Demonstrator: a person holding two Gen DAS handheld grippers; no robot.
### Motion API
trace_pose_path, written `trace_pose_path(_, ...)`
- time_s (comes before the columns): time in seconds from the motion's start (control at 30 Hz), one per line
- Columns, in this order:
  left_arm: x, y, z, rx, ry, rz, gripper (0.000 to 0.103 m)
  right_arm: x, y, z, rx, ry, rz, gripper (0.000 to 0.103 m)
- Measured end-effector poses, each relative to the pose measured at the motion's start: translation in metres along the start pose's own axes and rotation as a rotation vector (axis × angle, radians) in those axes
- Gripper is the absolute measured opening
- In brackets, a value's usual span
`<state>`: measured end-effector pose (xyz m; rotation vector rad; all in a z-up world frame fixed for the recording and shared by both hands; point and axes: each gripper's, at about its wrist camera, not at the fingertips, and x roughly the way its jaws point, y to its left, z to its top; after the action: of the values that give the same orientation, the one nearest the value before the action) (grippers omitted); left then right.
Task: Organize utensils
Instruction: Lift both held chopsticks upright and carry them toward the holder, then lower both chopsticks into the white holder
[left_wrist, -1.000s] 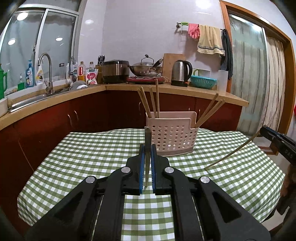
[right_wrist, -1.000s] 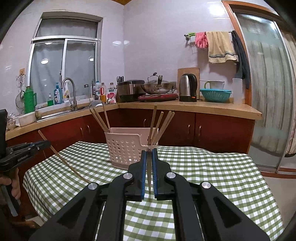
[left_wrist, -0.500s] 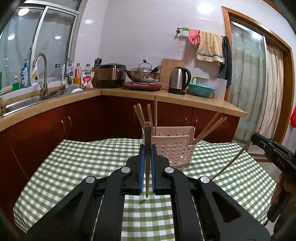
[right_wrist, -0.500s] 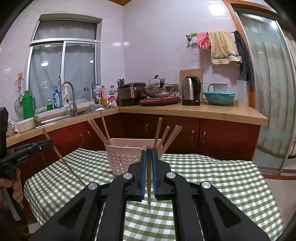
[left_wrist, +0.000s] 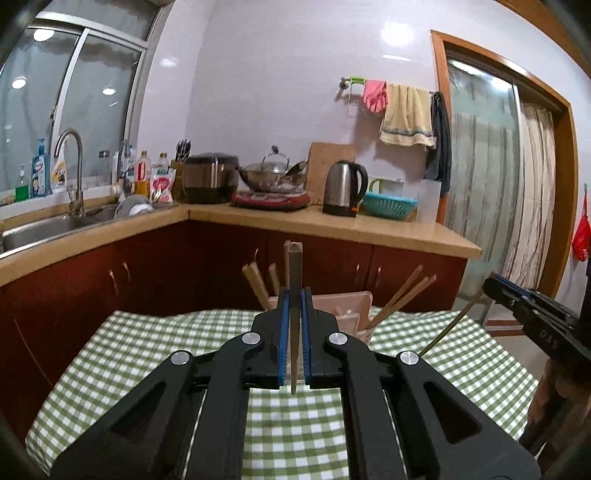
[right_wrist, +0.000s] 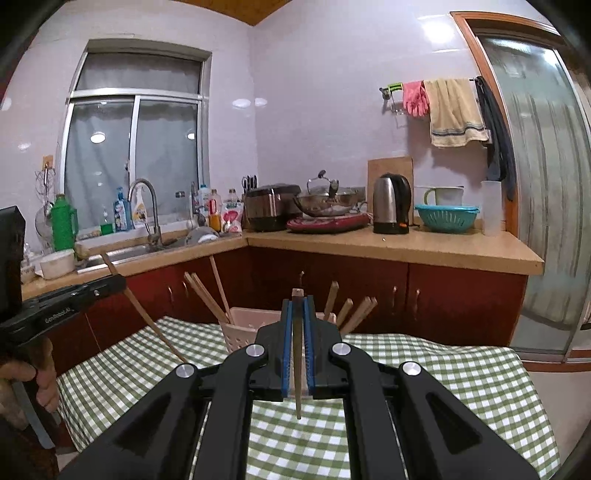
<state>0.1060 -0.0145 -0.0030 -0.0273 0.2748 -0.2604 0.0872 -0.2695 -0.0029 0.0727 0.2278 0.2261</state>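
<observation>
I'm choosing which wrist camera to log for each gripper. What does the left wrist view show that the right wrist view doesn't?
Only the left wrist view: the left gripper close up, shut on a chopstick, and the right gripper side-on at the right edge. Only the right wrist view: the right gripper close up on its own chopstick, plus a green bottle. Both: the pink utensil basket with chopsticks standing in it, and the checked tablecloth.

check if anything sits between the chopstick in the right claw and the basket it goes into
Nothing visible does. The right claw is shut on a chopstick above bare green checked tablecloth, and the pink basket stands just beyond it, with other chopsticks already inside.
</observation>
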Motion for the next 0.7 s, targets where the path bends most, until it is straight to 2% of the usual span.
trace_pose_path(0.4, 0.013, -0.022, 0.048, 0.021, -0.111, -0.061, 0.007, 0.007, 0.005, 0.052, -0.022, -0.147, 0.038, 0.007)
trace_pose_path(0.7, 0.040, -0.024, 0.069, 0.029, -0.156, -0.033, 0.007, 0.038, 0.000, 0.074, -0.029, -0.192, 0.047, 0.007)
